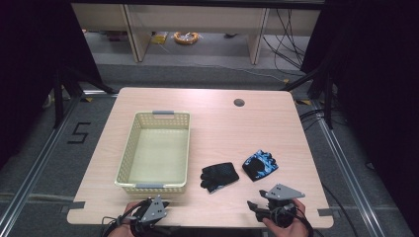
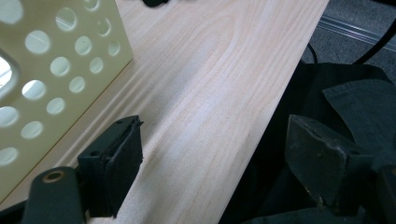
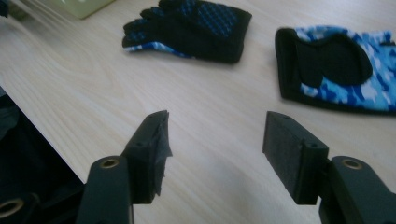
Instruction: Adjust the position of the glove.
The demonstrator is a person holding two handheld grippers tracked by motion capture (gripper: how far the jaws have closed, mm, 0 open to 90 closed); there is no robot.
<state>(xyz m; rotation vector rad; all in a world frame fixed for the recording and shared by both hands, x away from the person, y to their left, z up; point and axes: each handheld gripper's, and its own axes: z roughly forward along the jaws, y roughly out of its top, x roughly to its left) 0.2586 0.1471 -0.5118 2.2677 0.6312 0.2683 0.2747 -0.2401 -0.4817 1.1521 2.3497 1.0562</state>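
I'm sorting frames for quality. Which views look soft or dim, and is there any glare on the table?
High view: the table is evenly lit with no glare, its surroundings dark. Left gripper view: the basket is slightly soft, the right side dim. Right gripper view: the gloves are a little blurred, with a pale sheen on the wood.

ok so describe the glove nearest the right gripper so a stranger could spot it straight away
Start at the cream basket on the left half of the wooden table. Two gloves lie to its right, and yours is the farther one, the blue camouflage glove. The dark glove beside it is mostly black.
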